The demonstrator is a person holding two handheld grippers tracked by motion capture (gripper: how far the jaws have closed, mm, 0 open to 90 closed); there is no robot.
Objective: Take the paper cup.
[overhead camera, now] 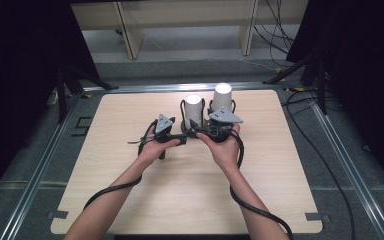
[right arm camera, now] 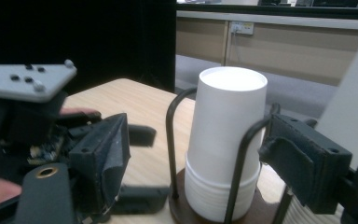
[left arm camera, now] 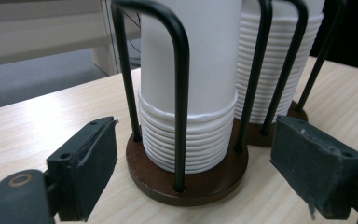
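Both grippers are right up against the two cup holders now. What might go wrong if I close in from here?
1. The left gripper straddles the near holder's wooden base low down, so closing may clamp a wire post or shove the holder instead of a cup.
2. The left cup stack and the taller stack stand close together; a push could tip one against the other.
3. The right gripper sits just beside the left one, so they may collide.
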